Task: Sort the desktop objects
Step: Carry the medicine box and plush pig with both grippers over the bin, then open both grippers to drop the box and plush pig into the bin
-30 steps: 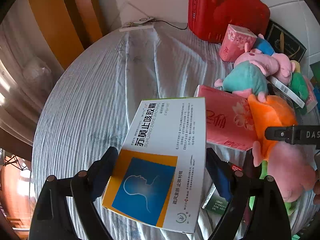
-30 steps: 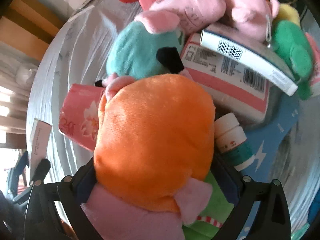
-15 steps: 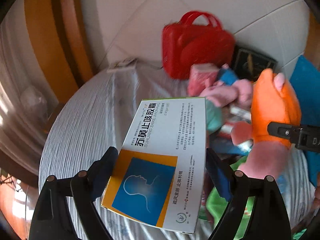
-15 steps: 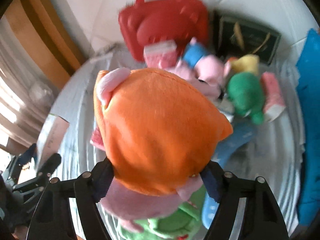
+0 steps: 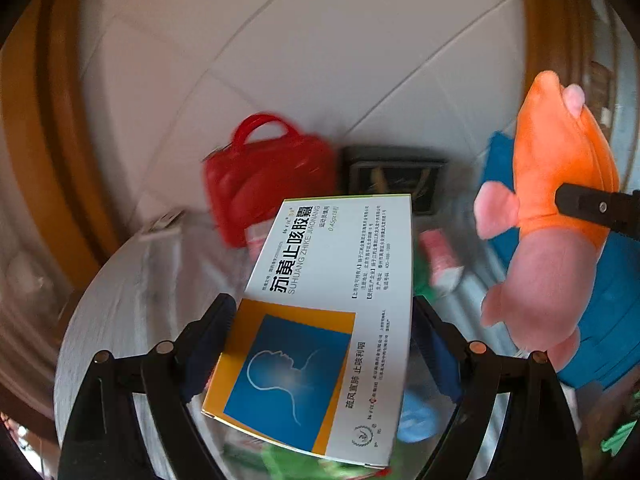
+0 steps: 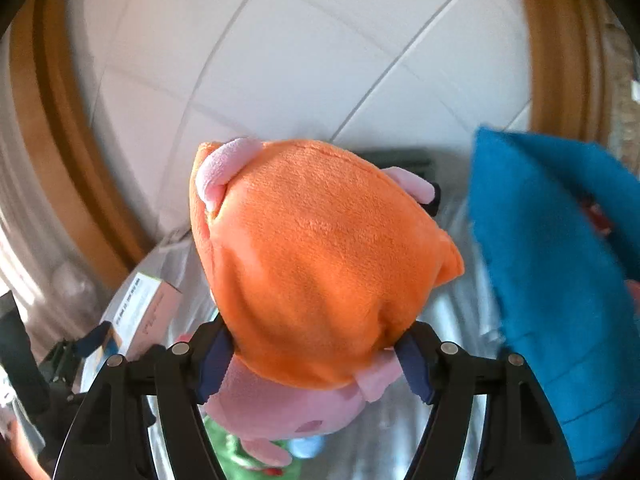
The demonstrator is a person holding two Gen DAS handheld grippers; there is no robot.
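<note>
Holding a white medicine box [image 5: 320, 320] between its closed jaws, the left gripper [image 5: 320, 344] is above the grey table [image 5: 132, 292]. To its right, the right gripper [image 6: 312, 356] clamps an orange-and-pink plush toy [image 6: 316, 264], raised before the white tiled wall [image 6: 320, 60].

The left gripper [image 5: 324, 344], low in its frame, clamps a white-and-blue cardboard medicine box [image 5: 320, 320]; the right gripper [image 6: 312, 356] pinches an orange-and-pink plush toy [image 6: 316, 256].
</note>
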